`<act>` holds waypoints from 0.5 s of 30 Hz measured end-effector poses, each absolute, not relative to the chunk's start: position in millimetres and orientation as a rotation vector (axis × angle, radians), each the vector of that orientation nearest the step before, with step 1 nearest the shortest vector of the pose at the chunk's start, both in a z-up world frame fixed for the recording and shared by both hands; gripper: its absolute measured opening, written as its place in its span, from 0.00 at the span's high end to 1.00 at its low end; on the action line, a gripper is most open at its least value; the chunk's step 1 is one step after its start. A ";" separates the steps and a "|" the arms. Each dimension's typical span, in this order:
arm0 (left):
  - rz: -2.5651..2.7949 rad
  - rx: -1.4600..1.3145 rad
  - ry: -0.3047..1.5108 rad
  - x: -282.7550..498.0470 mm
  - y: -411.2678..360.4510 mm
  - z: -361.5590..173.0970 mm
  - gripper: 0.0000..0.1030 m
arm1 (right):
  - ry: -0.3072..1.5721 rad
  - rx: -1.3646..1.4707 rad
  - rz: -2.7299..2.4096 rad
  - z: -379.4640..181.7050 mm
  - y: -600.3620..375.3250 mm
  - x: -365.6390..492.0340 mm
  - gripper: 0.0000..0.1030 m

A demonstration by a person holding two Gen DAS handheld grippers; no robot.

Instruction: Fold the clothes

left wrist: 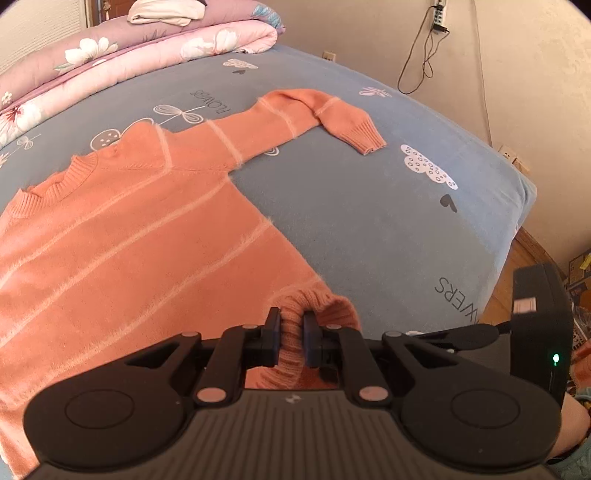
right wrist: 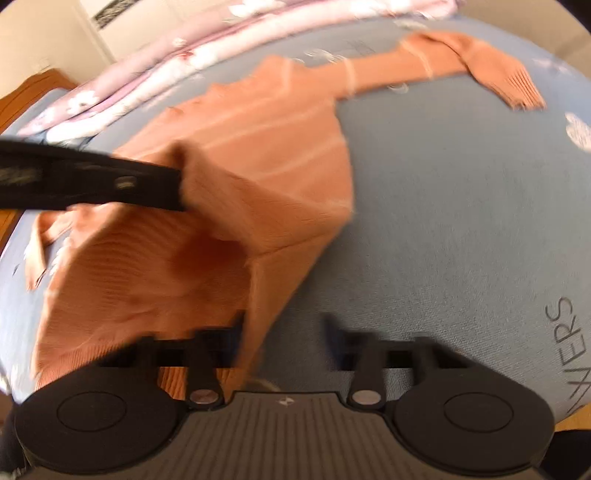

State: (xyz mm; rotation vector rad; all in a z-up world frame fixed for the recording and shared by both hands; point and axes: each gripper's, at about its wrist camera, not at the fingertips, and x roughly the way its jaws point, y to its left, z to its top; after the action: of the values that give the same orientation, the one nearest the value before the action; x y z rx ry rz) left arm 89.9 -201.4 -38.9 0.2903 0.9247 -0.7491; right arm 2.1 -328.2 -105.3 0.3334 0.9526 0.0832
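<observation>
Where folded floral quilts (left wrist: 140, 48) lie, a blue-grey bedsheet (left wrist: 369, 221) meets beige walls (left wrist: 351, 29).

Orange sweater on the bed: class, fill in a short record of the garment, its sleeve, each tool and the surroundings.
garment: orange sweater, pale stripes, spread on the blue sheet
sleeve: sleeve stretched outward, cuff bent over
left tool: left tool shut on the ribbed hem, which is raised
right tool: right tool jaws apart in a blurred view, beside the hem edge, gripping nothing
background: folded floral quilts at the far end
</observation>
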 end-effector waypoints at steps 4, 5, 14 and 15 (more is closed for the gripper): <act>-0.769 0.284 0.929 89.7 -201.9 -37.7 0.90 | 0.938 0.300 0.045 -95.2 -332.7 -9.2 0.95; -0.773 0.285 0.938 89.2 -202.9 -40.7 0.90 | 0.951 0.306 0.037 -93.8 -335.3 -12.7 0.95; -0.854 0.320 1.037 68.2 -220.9 -66.1 0.82 | 1.033 0.313 -0.036 -102.1 -348.1 -24.1 0.80; -0.883 0.333 1.048 62.9 -224.0 -67.4 0.77 | 1.027 0.310 -0.053 -98.4 -352.4 -29.2 0.75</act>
State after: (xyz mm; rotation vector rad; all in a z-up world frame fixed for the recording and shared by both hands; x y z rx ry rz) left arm 62.9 -224.0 -67.4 0.3331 1.0477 -0.8828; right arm -29.2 -352.4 -98.4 0.3100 1.0275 -0.0525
